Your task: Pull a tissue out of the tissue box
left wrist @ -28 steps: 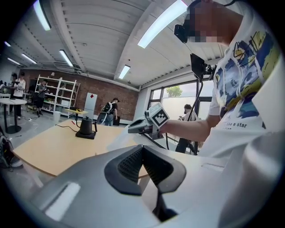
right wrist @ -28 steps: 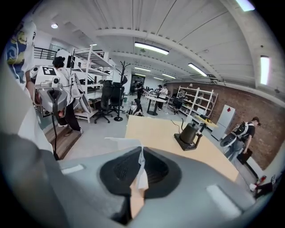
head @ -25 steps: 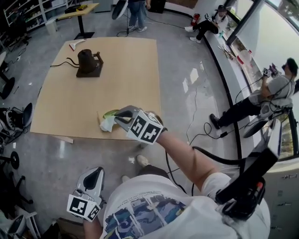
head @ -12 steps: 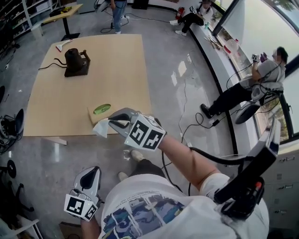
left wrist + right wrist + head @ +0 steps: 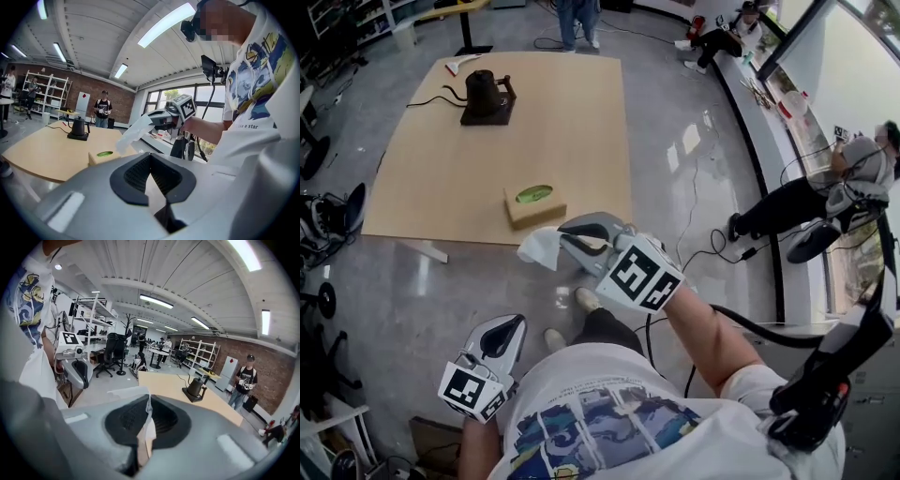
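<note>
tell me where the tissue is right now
In the head view the tissue hangs from the shut right claw at centre, in the air just in front of the tissue box, off the near edge of the table.

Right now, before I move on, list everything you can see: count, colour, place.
table: one, light wood, on grey floor
tissue box: one, tan, green oval on top, near table's front edge
kettle: one, dark, table's far end
tissue: one, white, out of the box, in right tongs
bystanders: three, two seated at right, one standing far side
right tongs: one, grey, shut on tissue at table's front edge
left tongs: one, grey, shut, empty, by the person's body
</note>
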`<state>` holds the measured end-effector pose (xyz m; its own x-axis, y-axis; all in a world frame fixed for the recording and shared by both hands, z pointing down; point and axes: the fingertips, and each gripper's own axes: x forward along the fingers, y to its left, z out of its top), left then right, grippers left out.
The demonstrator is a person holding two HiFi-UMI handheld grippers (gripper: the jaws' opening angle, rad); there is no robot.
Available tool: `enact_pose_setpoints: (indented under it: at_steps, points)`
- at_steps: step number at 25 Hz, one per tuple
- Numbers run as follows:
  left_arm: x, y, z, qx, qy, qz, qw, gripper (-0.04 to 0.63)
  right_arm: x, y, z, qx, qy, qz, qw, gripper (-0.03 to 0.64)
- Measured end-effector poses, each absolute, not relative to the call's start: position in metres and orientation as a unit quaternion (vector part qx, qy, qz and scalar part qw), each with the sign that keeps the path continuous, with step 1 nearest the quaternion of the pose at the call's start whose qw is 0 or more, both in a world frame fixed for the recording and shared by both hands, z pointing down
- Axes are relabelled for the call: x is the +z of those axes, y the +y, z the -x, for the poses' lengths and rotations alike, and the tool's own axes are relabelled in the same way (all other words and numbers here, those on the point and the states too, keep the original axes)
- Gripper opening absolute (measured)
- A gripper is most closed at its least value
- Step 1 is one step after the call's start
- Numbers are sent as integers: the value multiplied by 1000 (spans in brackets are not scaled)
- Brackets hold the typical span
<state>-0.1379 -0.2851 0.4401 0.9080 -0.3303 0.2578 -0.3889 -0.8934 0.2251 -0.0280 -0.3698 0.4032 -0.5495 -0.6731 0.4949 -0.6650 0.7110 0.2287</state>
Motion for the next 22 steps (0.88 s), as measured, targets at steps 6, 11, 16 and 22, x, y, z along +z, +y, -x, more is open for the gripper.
enact_pose_setpoints:
  at_steps: [6, 11, 16, 22]
  points:
    - [450, -280, 143, 106, -175, -969, 137, 3, 396, -357, 33, -20, -878, -384, 287, 3]
    - [452, -278, 144, 107, -168, -971, 136, 3, 389, -350, 35, -26, -876, -385, 289, 3]
    - [450, -277, 146, 107, -160, -972, 136, 3, 386, -343, 40, -25, -875, -384, 294, 3]
    - [451, -275, 144, 107, -157, -973, 132, 3, 383, -337, 40, -28, -874, -387, 294, 3]
